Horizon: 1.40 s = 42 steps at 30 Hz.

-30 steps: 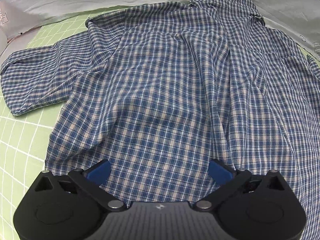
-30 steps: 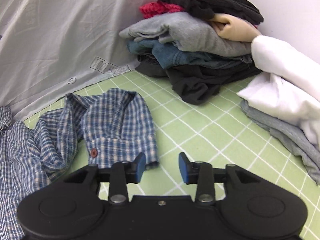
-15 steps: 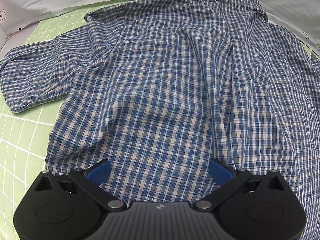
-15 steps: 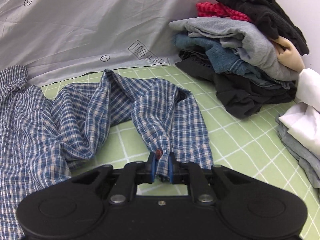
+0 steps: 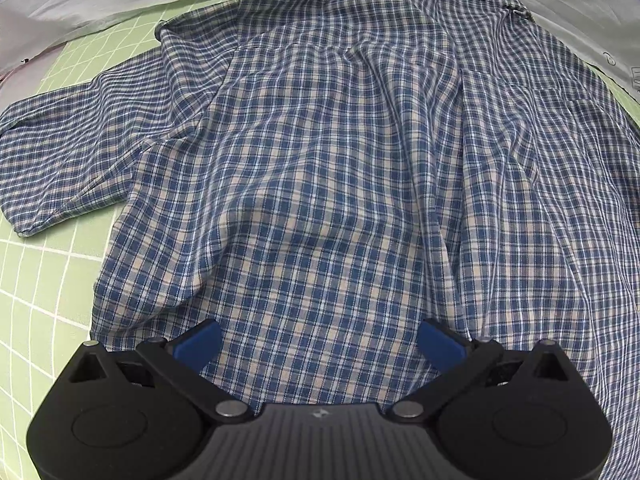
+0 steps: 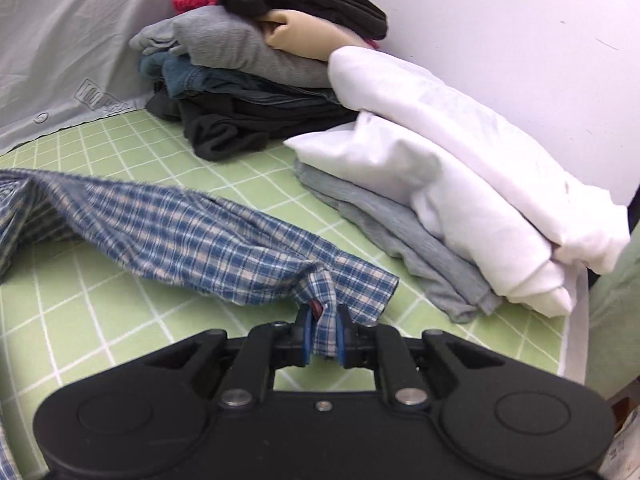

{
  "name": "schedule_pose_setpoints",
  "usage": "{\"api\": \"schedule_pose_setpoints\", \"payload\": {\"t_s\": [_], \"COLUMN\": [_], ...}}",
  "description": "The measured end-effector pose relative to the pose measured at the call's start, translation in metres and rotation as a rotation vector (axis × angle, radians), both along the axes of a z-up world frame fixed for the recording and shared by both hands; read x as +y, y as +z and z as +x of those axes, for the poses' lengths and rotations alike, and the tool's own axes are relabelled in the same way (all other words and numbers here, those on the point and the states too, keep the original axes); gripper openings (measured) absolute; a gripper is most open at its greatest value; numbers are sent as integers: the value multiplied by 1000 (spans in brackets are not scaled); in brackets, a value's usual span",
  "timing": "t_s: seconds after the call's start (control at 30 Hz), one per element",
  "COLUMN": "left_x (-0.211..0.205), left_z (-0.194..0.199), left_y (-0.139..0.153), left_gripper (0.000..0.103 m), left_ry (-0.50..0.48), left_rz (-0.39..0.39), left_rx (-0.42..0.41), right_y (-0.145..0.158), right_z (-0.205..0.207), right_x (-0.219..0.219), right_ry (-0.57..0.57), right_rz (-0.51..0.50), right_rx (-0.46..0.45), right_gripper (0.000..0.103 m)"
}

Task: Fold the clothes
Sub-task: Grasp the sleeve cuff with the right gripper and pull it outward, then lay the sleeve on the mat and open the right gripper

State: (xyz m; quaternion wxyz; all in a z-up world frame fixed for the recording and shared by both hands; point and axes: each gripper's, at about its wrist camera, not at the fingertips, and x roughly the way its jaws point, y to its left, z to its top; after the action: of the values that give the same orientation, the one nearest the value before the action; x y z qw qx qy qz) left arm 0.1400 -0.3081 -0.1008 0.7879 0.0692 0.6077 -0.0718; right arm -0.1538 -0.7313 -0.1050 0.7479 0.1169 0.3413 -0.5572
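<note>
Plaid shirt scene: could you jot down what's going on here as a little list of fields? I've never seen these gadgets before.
garment being folded: blue plaid shirt, spread over a green grid mat
left gripper: jaws wide open above the shirt's lower part, holding nothing
right gripper: jaws shut on the sleeve cuff, sleeve stretched out across the mat
nearby: stack of folded dark and grey clothes; folded white garment on a grey one
backdrop: grey sheet
</note>
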Motion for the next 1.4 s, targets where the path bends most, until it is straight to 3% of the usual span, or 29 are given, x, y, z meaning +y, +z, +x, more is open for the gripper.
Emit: {"api": "schedule_pose_setpoints", "payload": {"t_s": [0.5,0.6,0.67,0.73,0.93,1.1,1.17,1.23,1.4], "left_x": [2,2,2,2,1,1,1,2,3], "left_z": [-5,-8,-10,-12,-18,-21,-22,-23,-24], "left_y": [1,1,1,2,3,5,5,5,4], "left_gripper": [103,103,103,103,103,103,103,103,103], "left_ry": [23,31,37,43,66,80,87,92,85], "left_rz": [-6,-8,-9,-11,-12,-12,-13,-13,-14], "left_rx": [-33,-46,-54,-63,-79,-84,-89,-94,-102], "right_y": [-2,2,8,14,31,56,62,61,25], "right_z": [-36,-36,-35,-35,-45,-50,-49,-41,-10], "right_x": [-18,-17,-15,-12,-8,-10,-16,-23,-39], "right_ry": [-133,-128,-117,-95,-63,-36,-6,23,100], "right_rz": [33,49,52,63,124,54,41,65,229], "right_rx": [31,15,-7,-42,-215,-337,-398,-411,-369], "right_gripper": [13,23,40,45,50,53,60,67,68]}}
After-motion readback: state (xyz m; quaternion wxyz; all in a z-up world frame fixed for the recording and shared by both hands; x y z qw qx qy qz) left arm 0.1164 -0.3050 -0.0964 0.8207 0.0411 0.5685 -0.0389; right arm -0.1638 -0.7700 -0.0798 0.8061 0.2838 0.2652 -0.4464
